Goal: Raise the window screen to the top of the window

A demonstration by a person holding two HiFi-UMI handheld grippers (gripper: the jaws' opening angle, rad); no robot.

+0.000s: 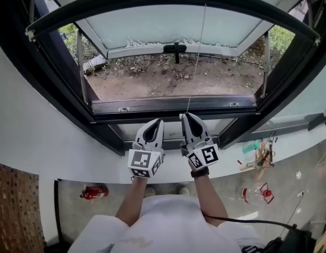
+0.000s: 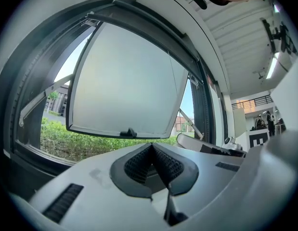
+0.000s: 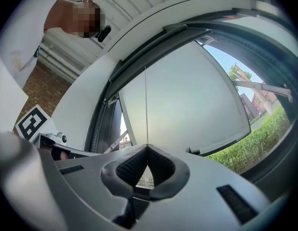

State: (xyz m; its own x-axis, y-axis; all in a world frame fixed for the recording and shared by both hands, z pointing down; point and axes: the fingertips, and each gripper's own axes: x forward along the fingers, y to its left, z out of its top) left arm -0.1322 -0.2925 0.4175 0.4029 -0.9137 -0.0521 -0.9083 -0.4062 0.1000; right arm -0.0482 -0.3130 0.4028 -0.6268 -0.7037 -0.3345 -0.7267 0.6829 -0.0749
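Left gripper (image 1: 158,121): jaws pressed together, nothing in them, right in front of the window frame's (image 1: 173,105) bottom rail. Right gripper (image 1: 185,116) is just beside it, jaws pinched on a thin cord (image 1: 197,62). The cord runs straight from the jaw tips up to the frame's top rail. Window screen: can't make out the mesh, only the cord ending at the top of the frame. Beyond the frame, the glass sash (image 1: 168,25) is swung outward, with its handle (image 1: 175,48) on the lower edge. Past that is bare soil (image 1: 168,80).
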